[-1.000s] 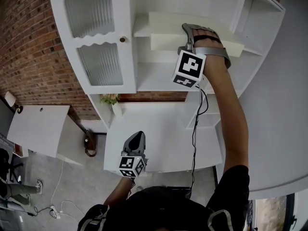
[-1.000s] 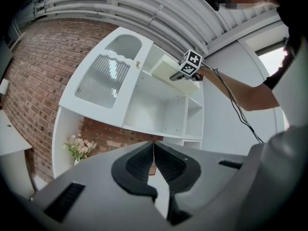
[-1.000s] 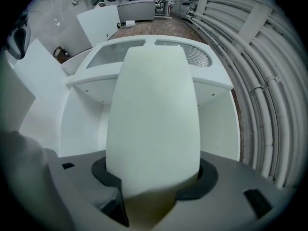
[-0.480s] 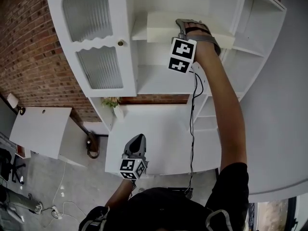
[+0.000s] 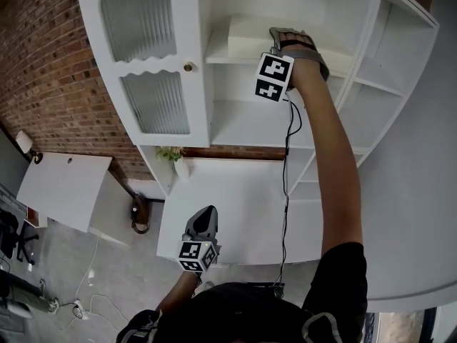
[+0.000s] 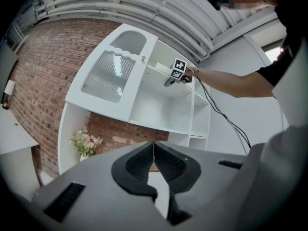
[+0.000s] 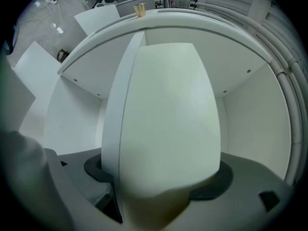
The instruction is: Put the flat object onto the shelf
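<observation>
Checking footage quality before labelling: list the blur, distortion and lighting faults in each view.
Head view: even light, sharp, cabinet edges bow. Left gripper view: strong fisheye, dark corners. Right gripper view: board fills the frame, its near end soft and shadowed.

The right arm [image 5: 335, 170] is stretched out far from the body, and the right gripper [image 5: 291, 38] at its end points almost level. Its jaws have just been opening and stand wide, with the flat white object [image 7: 168, 119] between them. The left gripper [image 5: 205, 216] is held low near the body, level, its jaws closed together.
</observation>
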`<act>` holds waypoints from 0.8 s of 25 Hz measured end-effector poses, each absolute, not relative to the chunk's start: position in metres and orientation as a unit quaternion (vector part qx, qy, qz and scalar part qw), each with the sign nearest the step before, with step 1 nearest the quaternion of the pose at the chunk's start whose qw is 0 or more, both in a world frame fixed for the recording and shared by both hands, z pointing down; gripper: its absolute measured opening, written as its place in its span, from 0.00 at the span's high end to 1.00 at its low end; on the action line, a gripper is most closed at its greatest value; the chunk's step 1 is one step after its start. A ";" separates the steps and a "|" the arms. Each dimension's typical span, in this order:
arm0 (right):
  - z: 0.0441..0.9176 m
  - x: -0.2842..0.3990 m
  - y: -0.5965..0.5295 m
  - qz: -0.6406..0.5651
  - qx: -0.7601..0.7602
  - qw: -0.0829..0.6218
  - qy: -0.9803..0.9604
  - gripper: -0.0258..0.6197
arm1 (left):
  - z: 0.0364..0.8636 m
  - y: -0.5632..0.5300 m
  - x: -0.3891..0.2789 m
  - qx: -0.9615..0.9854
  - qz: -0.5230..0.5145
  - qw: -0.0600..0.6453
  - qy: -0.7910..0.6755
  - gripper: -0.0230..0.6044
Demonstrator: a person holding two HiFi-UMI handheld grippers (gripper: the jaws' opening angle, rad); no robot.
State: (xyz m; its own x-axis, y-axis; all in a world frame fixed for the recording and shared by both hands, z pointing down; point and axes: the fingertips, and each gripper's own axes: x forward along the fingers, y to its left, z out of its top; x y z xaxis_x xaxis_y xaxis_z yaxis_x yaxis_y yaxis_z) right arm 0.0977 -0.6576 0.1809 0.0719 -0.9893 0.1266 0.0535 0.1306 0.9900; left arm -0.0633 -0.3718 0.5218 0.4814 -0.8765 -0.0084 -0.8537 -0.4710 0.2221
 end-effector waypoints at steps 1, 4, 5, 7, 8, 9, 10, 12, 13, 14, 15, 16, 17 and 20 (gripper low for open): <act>0.181 0.098 -0.658 -0.461 0.467 0.564 -0.500 0.33 | 0.522 -0.371 -0.065 0.854 -0.060 0.094 -0.508 0.94; 0.180 0.099 -0.658 -0.461 0.468 0.565 -0.500 0.33 | 0.524 -0.371 -0.073 0.850 -0.058 0.094 -0.515 0.94; 0.179 0.099 -0.658 -0.463 0.470 0.563 -0.498 0.33 | 0.524 -0.371 -0.075 0.849 -0.058 0.093 -0.518 0.94; 0.178 0.098 -0.659 -0.468 0.472 0.560 -0.495 0.33 | 0.522 -0.367 -0.077 0.847 -0.060 0.092 -0.520 0.94; 0.178 0.099 -0.658 -0.469 0.473 0.558 -0.495 0.33 | 0.521 -0.365 -0.078 0.847 -0.061 0.092 -0.520 0.94; 0.178 0.099 -0.657 -0.469 0.473 0.556 -0.497 0.32 | 0.520 -0.362 -0.078 0.848 -0.061 0.091 -0.519 0.94; 0.177 0.099 -0.654 -0.468 0.475 0.552 -0.501 0.32 | 0.518 -0.359 -0.078 0.848 -0.060 0.090 -0.518 0.94; 0.172 0.098 -0.642 -0.472 0.480 0.537 -0.508 0.32 | 0.516 -0.354 -0.077 0.850 -0.058 0.087 -0.517 0.94; 0.169 0.097 -0.634 -0.479 0.484 0.526 -0.510 0.32 | 0.517 -0.352 -0.077 0.850 -0.056 0.087 -0.516 0.94; 0.166 0.095 -0.626 -0.486 0.487 0.515 -0.511 0.32 | 0.518 -0.351 -0.076 0.851 -0.054 0.088 -0.515 0.94; 0.164 0.093 -0.618 -0.493 0.490 0.504 -0.512 0.32 | 0.520 -0.350 -0.076 0.852 -0.051 0.090 -0.514 0.94; 0.161 0.091 -0.610 -0.500 0.493 0.494 -0.512 0.32 | 0.521 -0.350 -0.074 0.853 -0.048 0.091 -0.511 0.94; 0.159 0.088 -0.600 -0.509 0.495 0.484 -0.512 0.32 | 0.522 -0.349 -0.071 0.855 -0.047 0.093 -0.509 0.94; 0.147 0.080 -0.554 -0.549 0.519 0.412 -0.510 0.32 | 0.523 -0.342 -0.063 0.858 -0.047 0.094 -0.502 0.94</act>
State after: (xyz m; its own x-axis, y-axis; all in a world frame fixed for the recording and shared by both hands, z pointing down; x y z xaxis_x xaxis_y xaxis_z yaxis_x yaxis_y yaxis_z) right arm 0.0804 -0.5538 0.1469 -0.1213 -0.9814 -0.1491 -0.0761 -0.1405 0.9871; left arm -0.0633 -0.3424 0.5228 0.4909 -0.8711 0.0143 -0.8534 -0.4775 0.2091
